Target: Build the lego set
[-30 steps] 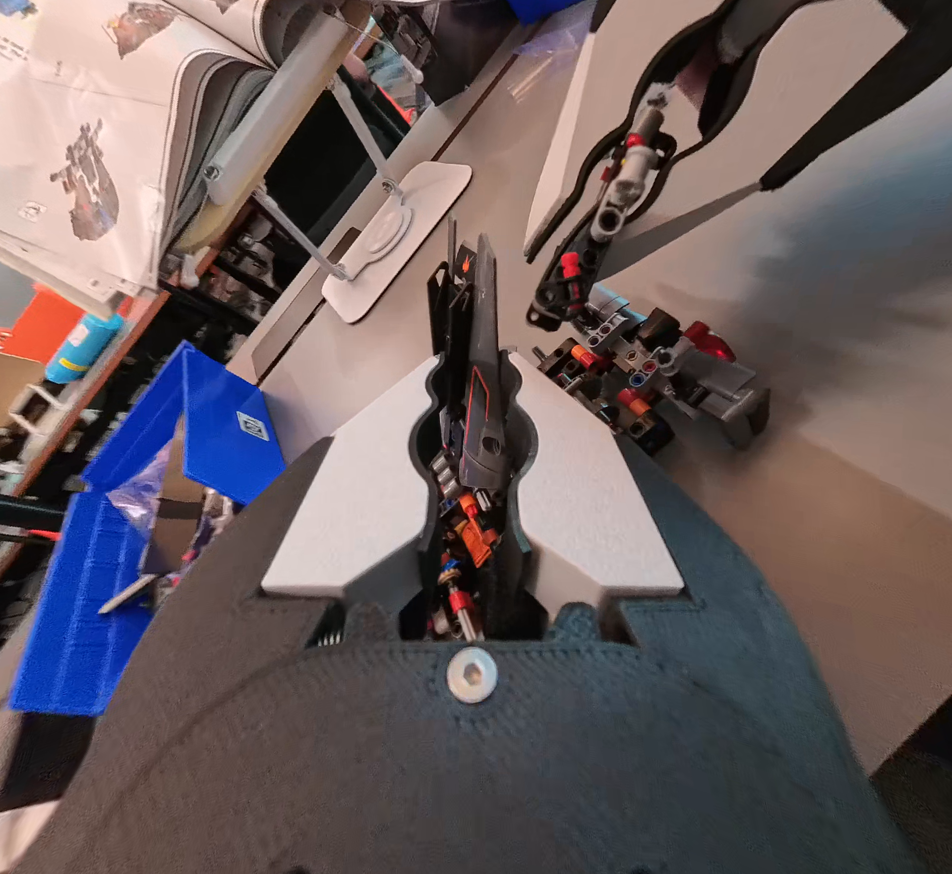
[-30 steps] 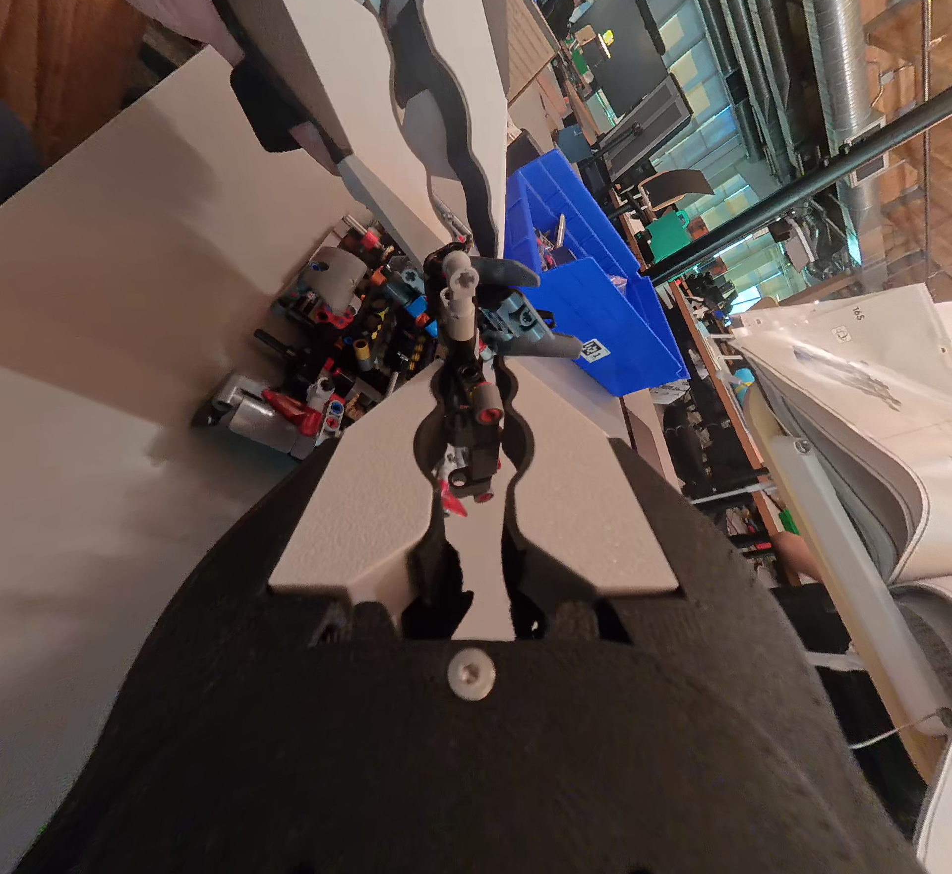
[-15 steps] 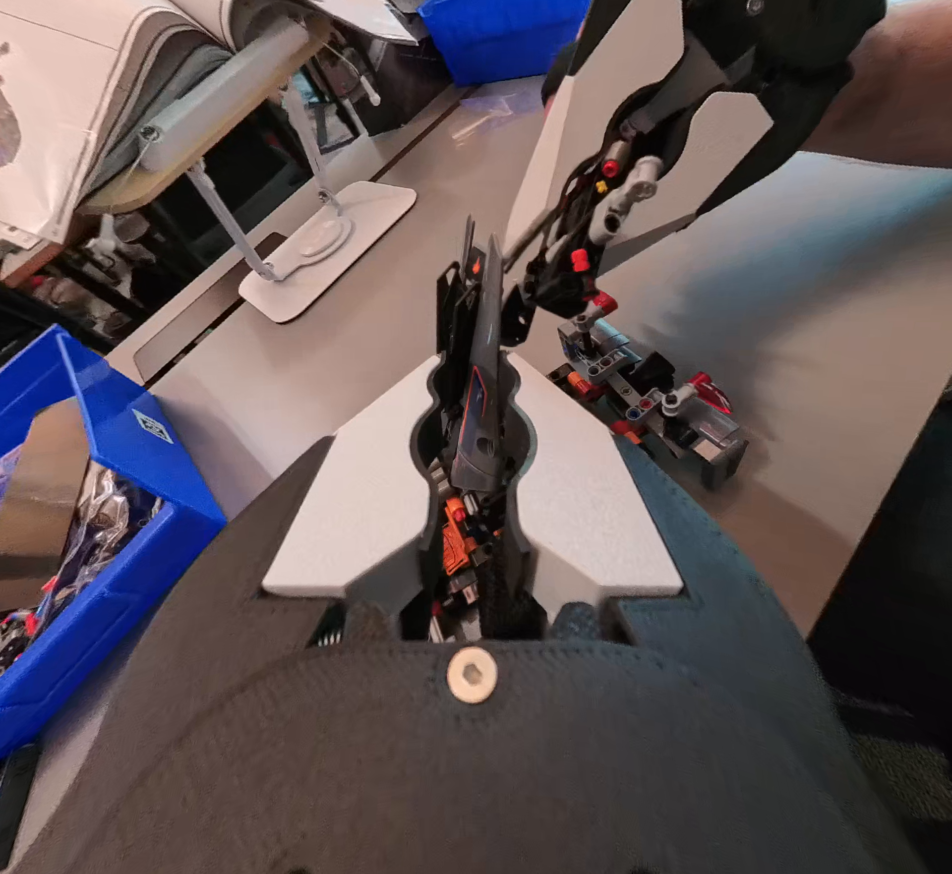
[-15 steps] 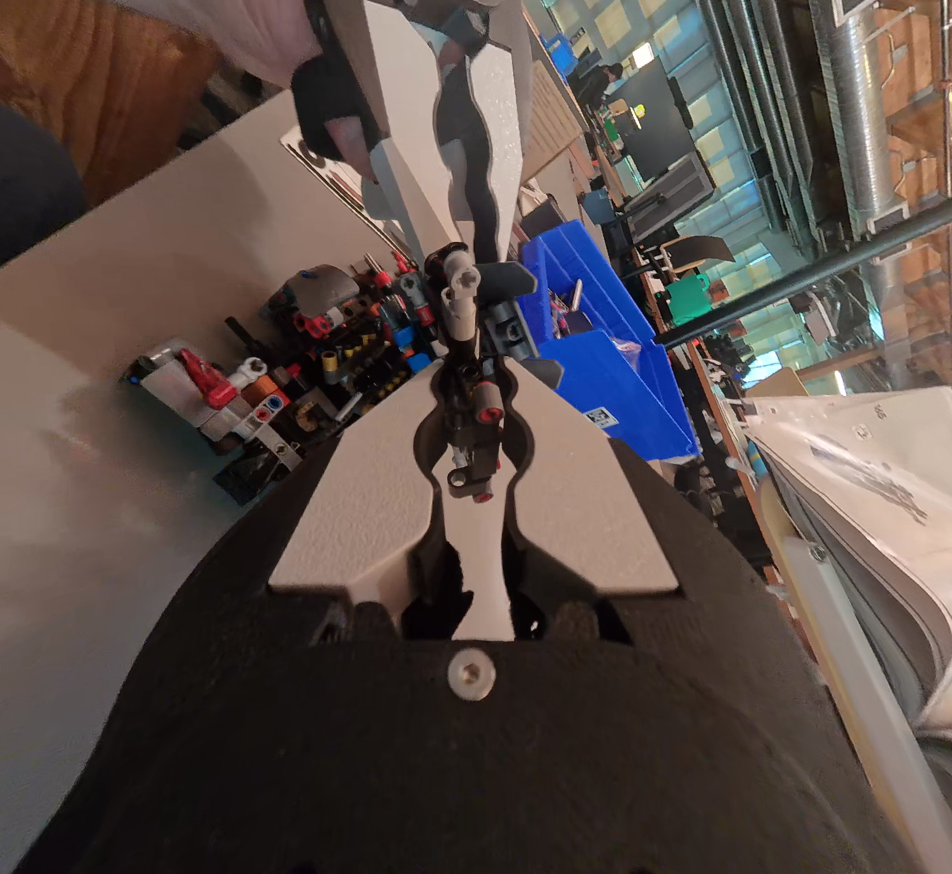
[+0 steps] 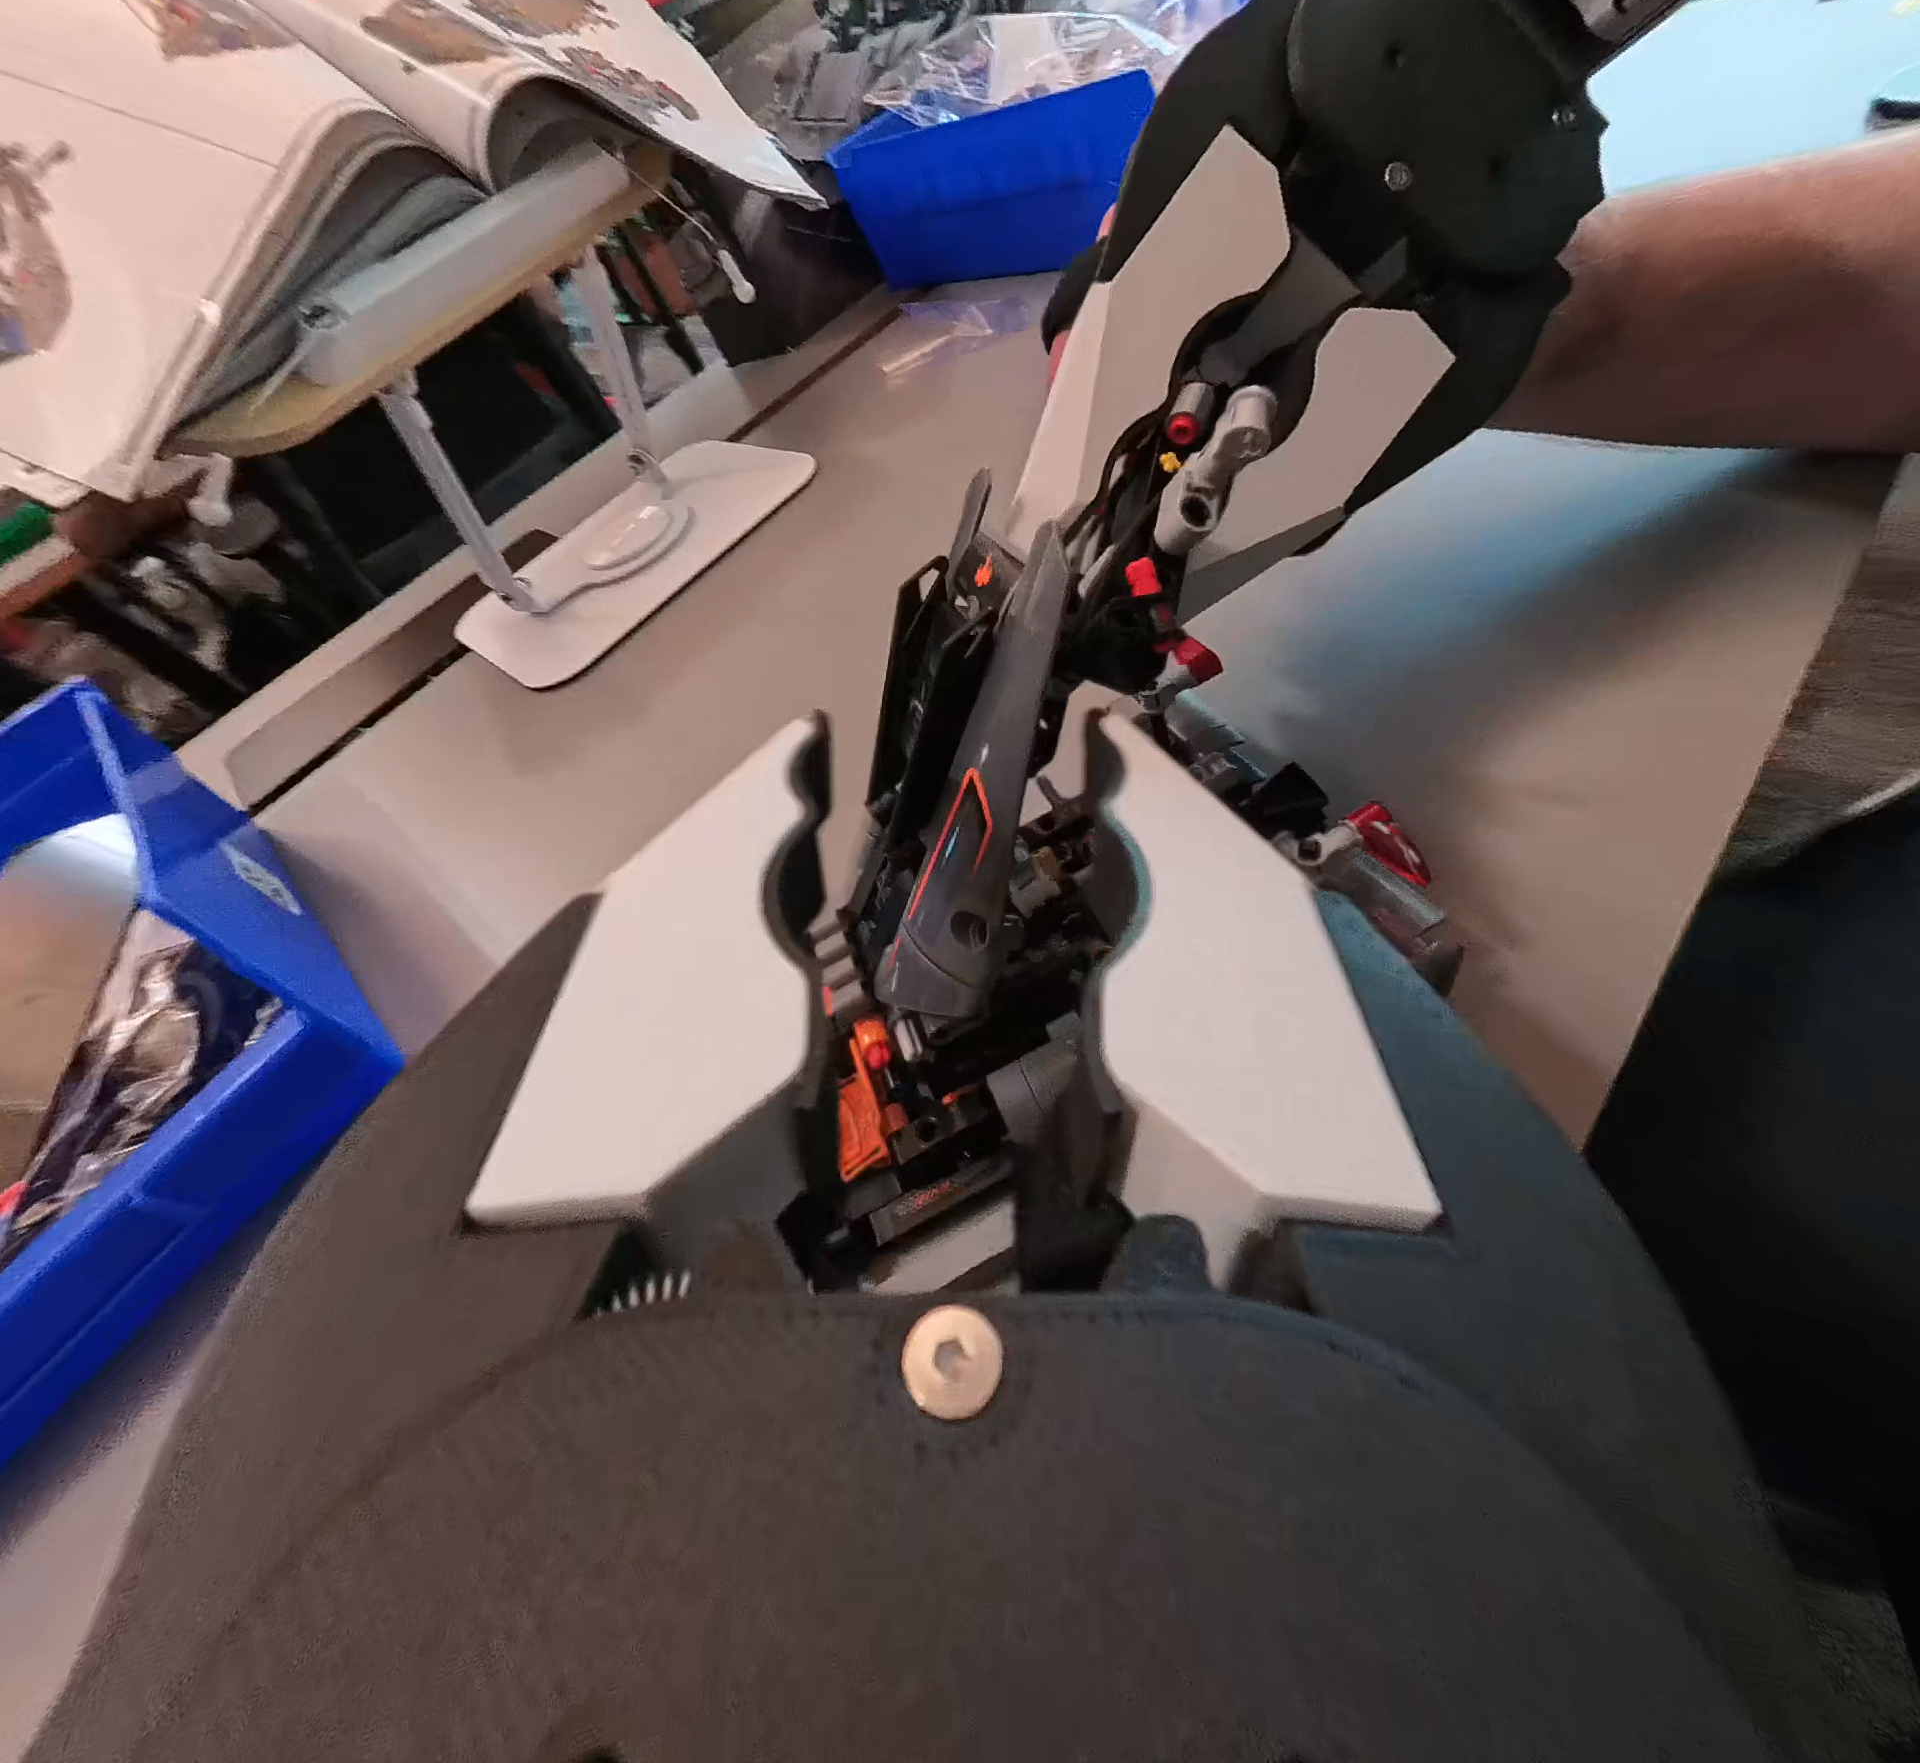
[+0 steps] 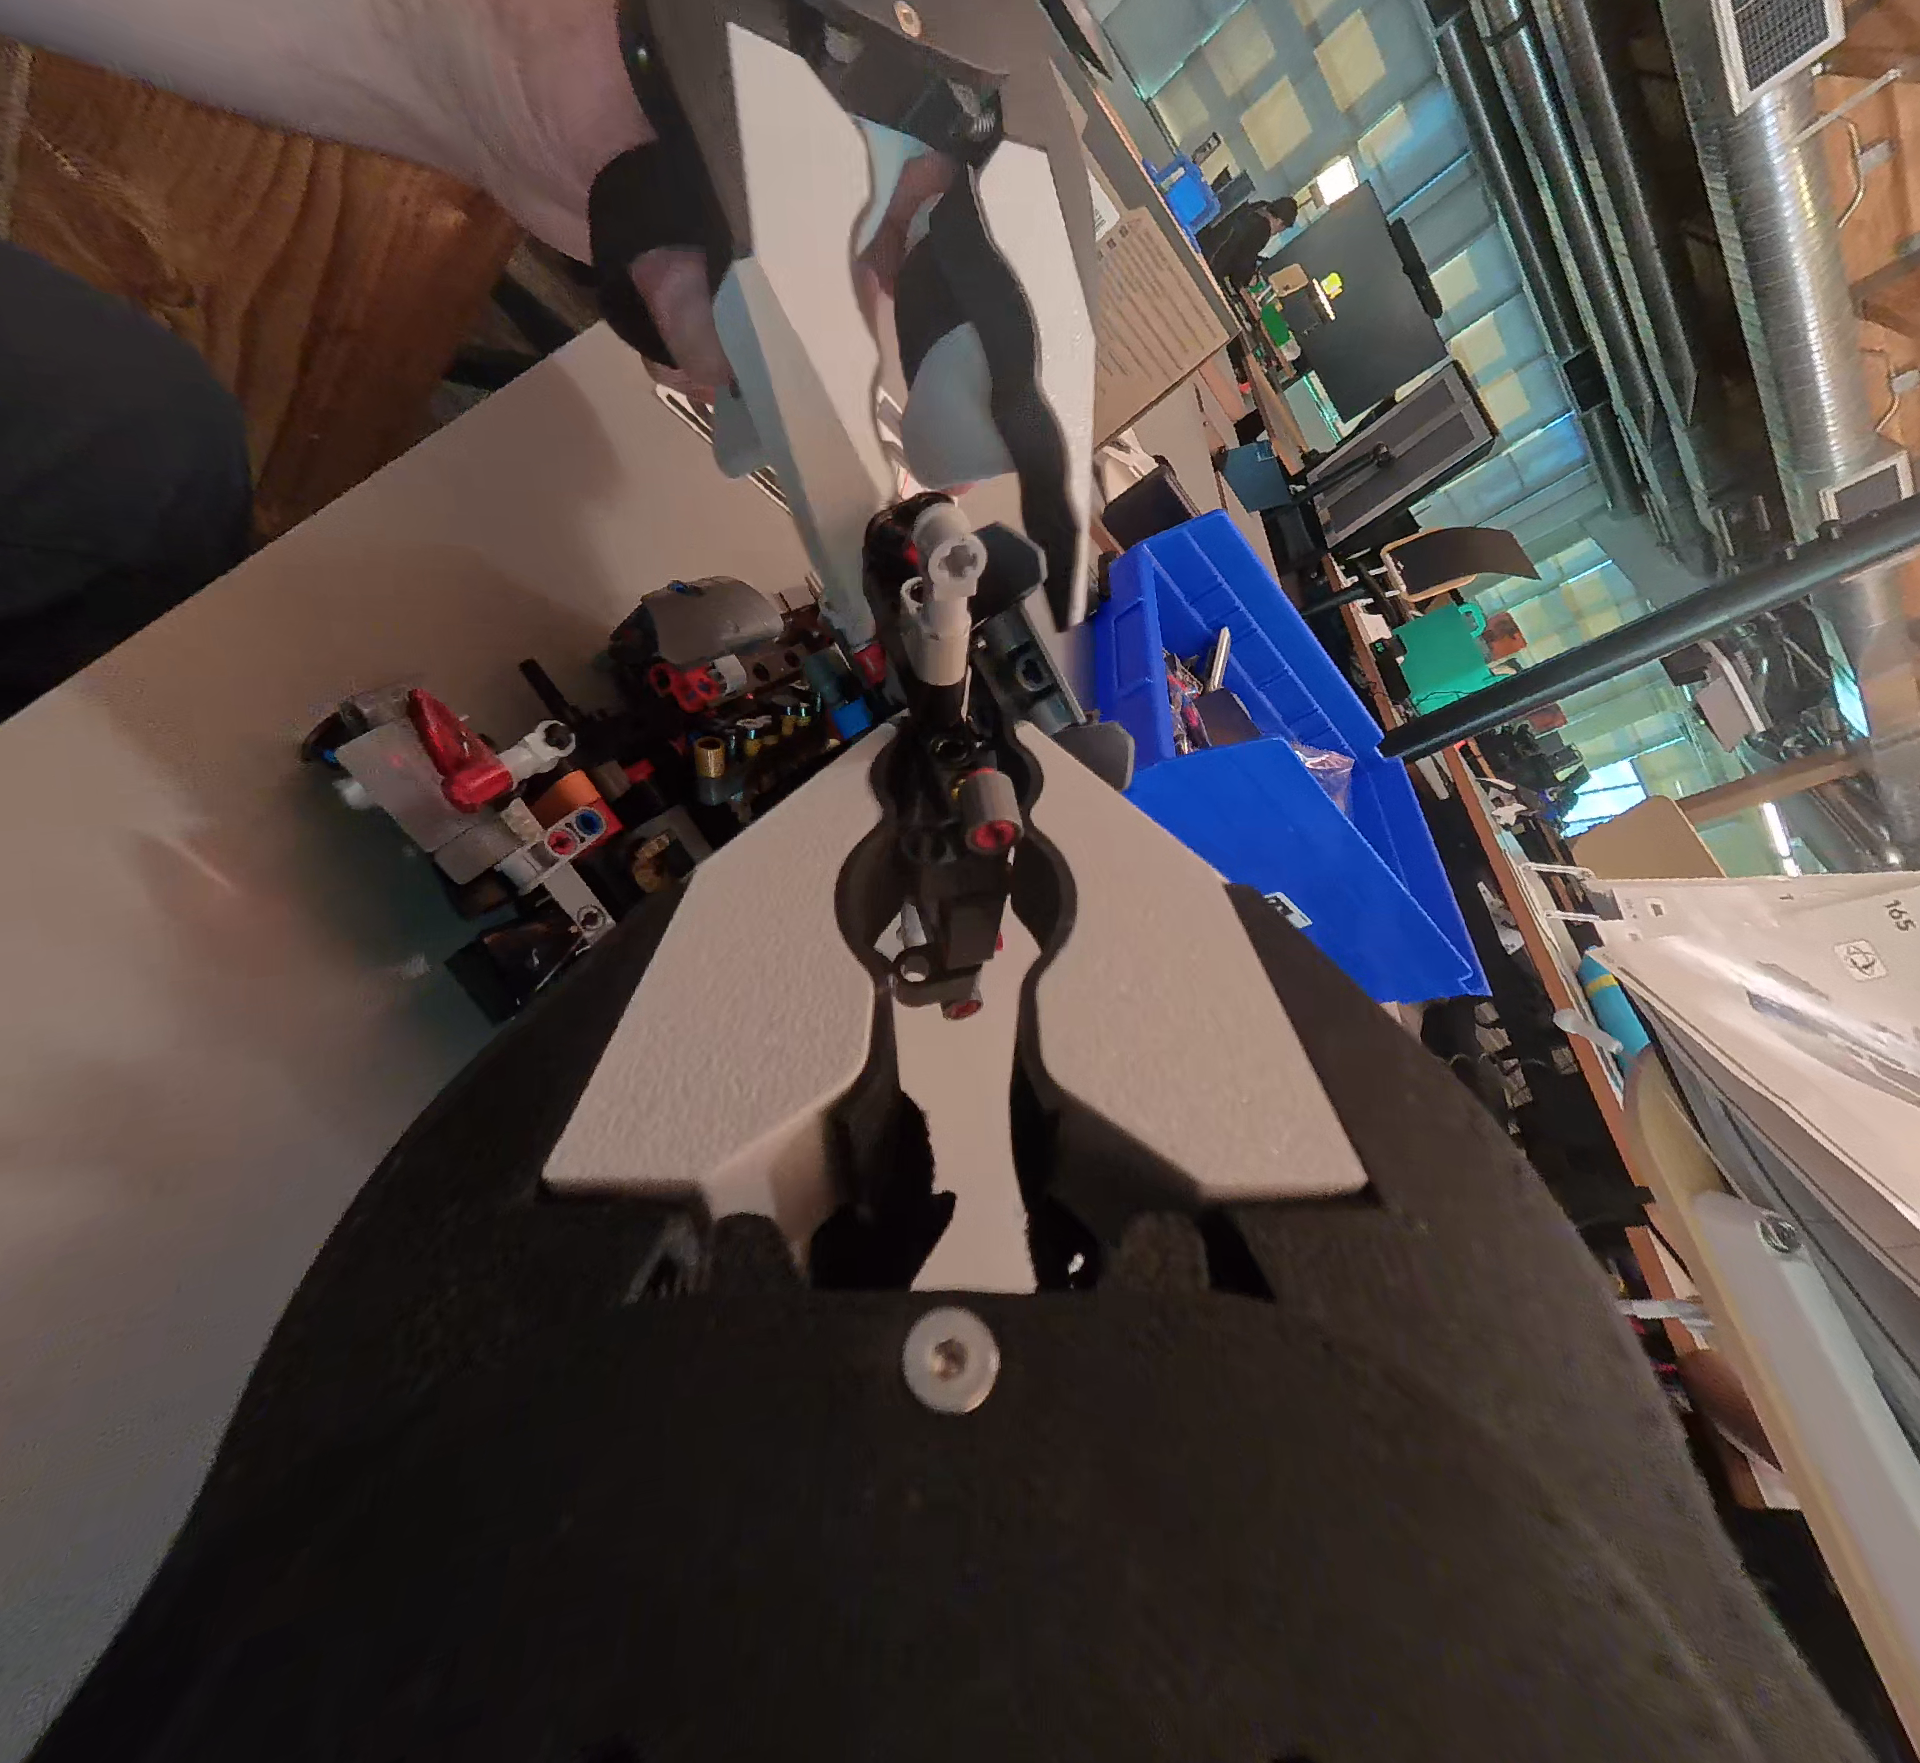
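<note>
Closest to me, the left hand-held gripper (image 5: 961, 840) has its white fingers parted fairly wide, with a dark grey lego panel assembly (image 5: 971, 840) standing up between them; the orange-trimmed piece runs down into the gap, and I cannot tell whether the fingers actually press on it. Just beyond its tip, the right hand-held gripper (image 5: 1195, 508) comes in from above, pinched narrow on a slim black lego sub-assembly (image 6: 951, 840) with red pins and a light grey connector at its end. The two held pieces meet or nearly meet at their tips; which, I cannot say.

Below them on the pale tabletop (image 5: 1455, 674) lies a partly built lego chassis (image 6: 582, 778), grey with red and blue pins, resting near the right gripper's fingers.

Off to the left side sits a blue bin (image 5: 208, 1069) holding bagged parts. Farther back, an open instruction book (image 5: 260, 155) rests on a white stand (image 5: 634, 550), and a second blue bin (image 5: 997, 175) sits behind it.
</note>
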A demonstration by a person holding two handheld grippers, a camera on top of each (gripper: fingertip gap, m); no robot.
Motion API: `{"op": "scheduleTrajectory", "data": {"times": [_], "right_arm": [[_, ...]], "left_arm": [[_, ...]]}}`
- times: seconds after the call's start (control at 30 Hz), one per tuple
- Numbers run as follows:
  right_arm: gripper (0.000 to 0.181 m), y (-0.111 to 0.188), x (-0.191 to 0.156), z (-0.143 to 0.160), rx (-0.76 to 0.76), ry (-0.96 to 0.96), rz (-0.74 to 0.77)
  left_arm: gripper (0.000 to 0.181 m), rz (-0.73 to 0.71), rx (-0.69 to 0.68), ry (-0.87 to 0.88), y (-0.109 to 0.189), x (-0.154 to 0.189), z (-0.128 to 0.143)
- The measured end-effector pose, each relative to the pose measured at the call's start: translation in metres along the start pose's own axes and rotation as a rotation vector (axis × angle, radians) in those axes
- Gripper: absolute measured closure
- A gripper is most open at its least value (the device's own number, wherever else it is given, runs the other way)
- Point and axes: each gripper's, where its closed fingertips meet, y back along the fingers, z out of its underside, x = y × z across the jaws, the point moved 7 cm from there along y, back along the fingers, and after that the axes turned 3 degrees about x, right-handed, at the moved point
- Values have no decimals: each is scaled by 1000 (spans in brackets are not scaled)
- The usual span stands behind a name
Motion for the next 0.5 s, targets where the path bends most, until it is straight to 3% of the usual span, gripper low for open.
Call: {"op": "scheduleTrajectory", "data": {"times": [0.07,0.13,0.3,0.4,0.5], "right_arm": [[169,-1,-1,-1,2,3,-1],[169,-1,-1,-1,-2,9,1],[169,-2,-2,-3,-7,13,7],[169,-2,-3,-3,-17,25,5],[169,-2,-4,-4,-19,39,-1]], "left_arm": [[116,-49,4,-18,0,5,-3],[111,-99,4,-59,0,13,-8],[128,-358,-71,-333,2,33,-22],[141,-379,-99,-427,4,54,-31],[149,-376,-212,-524,0,64,-31]]}}
